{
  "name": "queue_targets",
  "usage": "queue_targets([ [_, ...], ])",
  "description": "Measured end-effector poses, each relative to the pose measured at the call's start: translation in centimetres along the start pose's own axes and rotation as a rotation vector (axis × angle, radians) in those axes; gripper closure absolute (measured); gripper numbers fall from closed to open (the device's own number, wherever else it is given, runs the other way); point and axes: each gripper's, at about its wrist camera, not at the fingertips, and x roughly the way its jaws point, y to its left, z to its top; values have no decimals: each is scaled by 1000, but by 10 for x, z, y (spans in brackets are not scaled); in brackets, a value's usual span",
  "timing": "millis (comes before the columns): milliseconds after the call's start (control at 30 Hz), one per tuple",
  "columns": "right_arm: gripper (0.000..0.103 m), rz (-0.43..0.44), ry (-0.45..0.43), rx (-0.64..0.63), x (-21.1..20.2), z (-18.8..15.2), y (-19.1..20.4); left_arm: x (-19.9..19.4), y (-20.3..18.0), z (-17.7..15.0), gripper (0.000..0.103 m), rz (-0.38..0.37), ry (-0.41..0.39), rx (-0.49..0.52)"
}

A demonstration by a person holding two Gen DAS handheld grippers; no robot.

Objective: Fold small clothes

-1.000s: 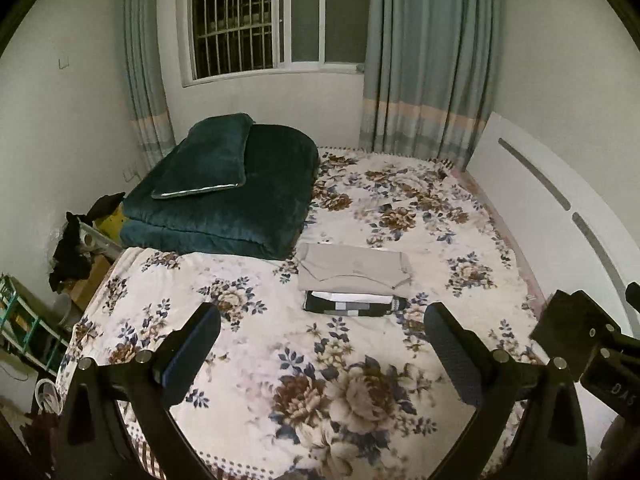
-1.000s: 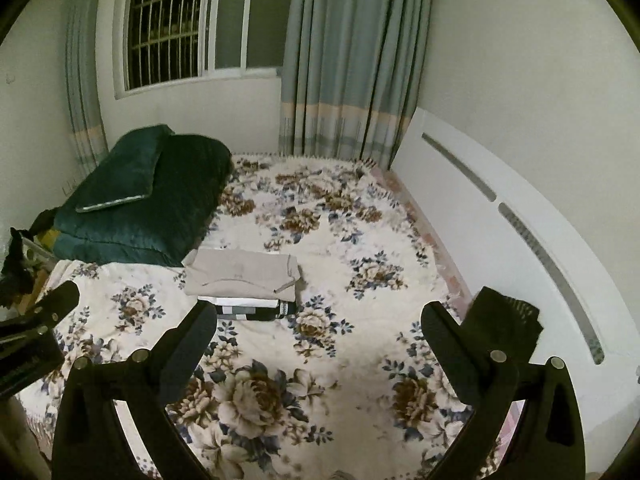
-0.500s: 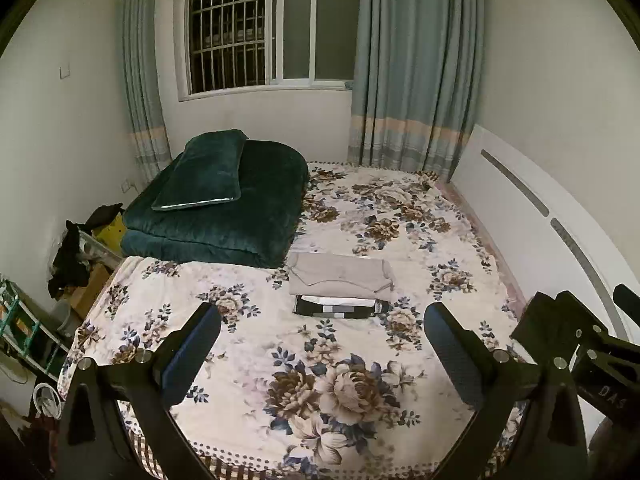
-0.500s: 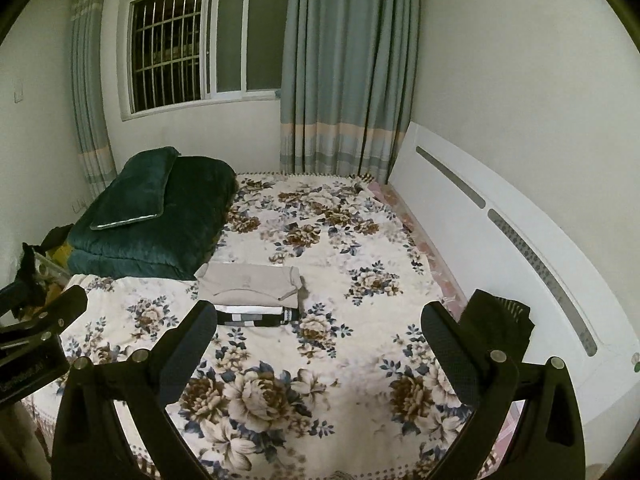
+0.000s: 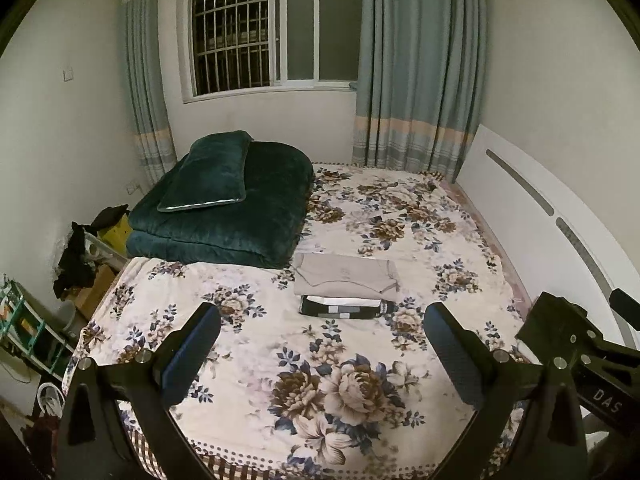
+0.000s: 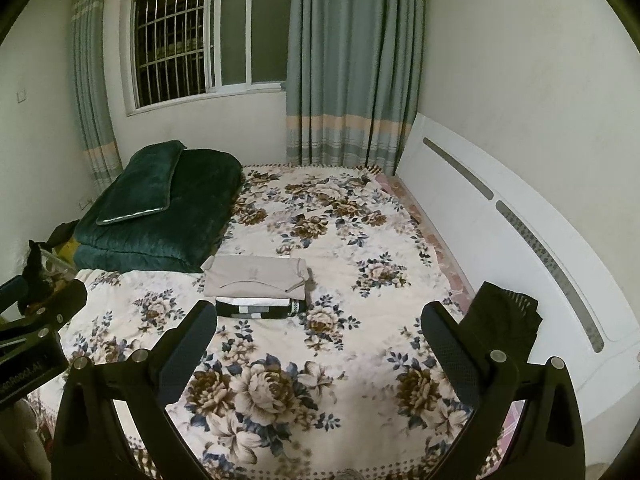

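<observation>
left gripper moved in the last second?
Yes. The left gripper has pulled back and tilted up: the window sits lower and fuller in its view, and the folded stack looks smaller.

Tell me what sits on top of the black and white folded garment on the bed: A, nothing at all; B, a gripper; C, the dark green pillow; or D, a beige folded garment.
D: the beige folded garment lies directly on the black and white folded garment, while the dark green pillow rests farther back on the folded green quilt.
</observation>
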Motion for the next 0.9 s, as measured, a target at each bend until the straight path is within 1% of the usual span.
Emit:
queue_targets([
  [367,0,21,-1,-7,3,1,7,-2,1,6,0,-1,-7,-2],
  [900,0,23,1,-7,0,4,8,-3,-2,9,0,-1,-11,1],
])
